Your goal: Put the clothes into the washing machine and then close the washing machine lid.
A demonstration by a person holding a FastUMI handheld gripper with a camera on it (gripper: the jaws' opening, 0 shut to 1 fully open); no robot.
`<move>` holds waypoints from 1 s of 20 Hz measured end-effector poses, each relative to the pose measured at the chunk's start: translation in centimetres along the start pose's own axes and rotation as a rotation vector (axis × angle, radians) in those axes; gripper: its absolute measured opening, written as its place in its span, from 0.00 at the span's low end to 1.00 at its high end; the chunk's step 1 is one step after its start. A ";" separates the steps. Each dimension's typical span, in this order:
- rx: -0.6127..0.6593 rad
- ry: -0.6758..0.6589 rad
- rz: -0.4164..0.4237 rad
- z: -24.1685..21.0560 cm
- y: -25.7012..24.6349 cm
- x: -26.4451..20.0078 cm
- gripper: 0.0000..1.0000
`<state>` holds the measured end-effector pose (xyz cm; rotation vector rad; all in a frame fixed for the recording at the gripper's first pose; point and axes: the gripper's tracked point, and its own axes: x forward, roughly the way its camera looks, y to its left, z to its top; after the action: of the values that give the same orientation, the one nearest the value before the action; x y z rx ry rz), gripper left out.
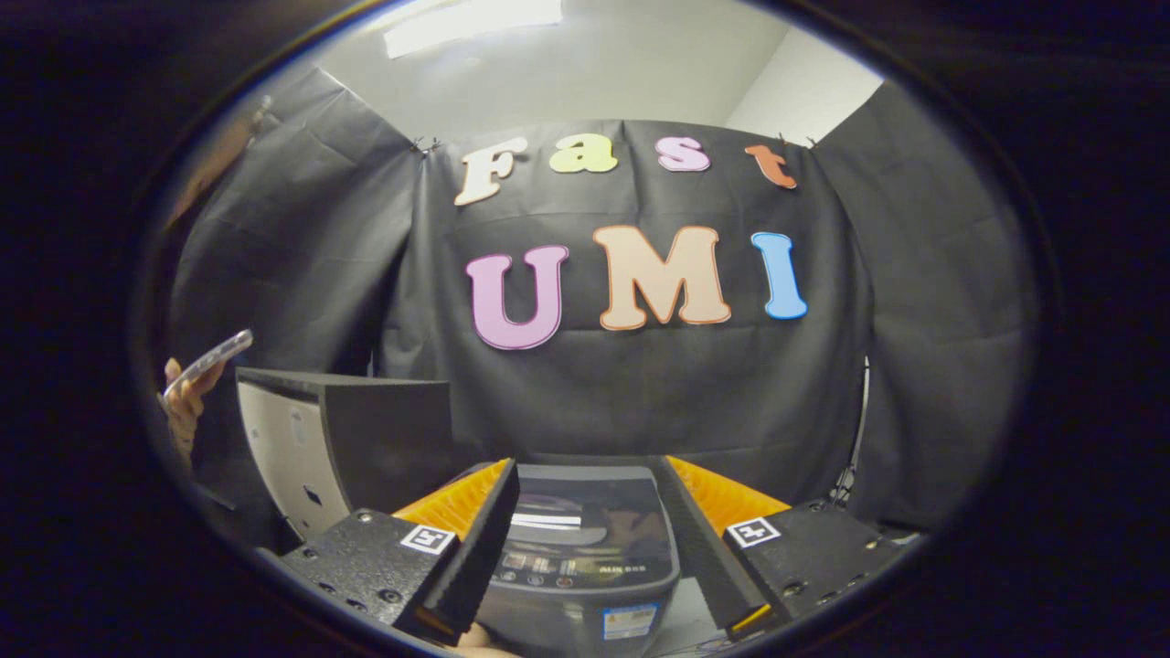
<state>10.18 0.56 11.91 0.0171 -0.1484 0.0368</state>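
Our gripper (585, 548) has its two fingers spread wide with nothing between the pads, and we hold it above and a little in front of the washing machine (585, 557), which sits framed in the gap between them. The fingers are blocky, with ribbed inner faces and a small square marker on top of each mount. The machine is a compact top-loader of dark, glossy plastic with rounded corners; its lid (571, 512) looks to us to be lying flat, a smooth tinted panel that throws back reflections, with a strip of small buttons along the near edge and a sticker on the front face. Its long axis runs away from us, roughly in line with the fingers. We can pick out no clothes here, so we judge the loading either done or yet to start. To the left of the machine stands a pale box (292, 448) with dark foam panels, and beyond it a hand (183, 402) holds a phone (208, 361).
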 end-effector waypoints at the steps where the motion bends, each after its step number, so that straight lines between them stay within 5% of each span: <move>1: 0.003 0.001 -0.003 -1.1 -0.3 -1.4 0.93; 12: 0.094 0.130 -0.071 -10.3 -1.5 -11.9 0.97; 20: -0.007 0.161 0.026 -10.7 1.1 -12.3 0.97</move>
<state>-0.46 1.39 -0.53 0.0055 0.0121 0.0631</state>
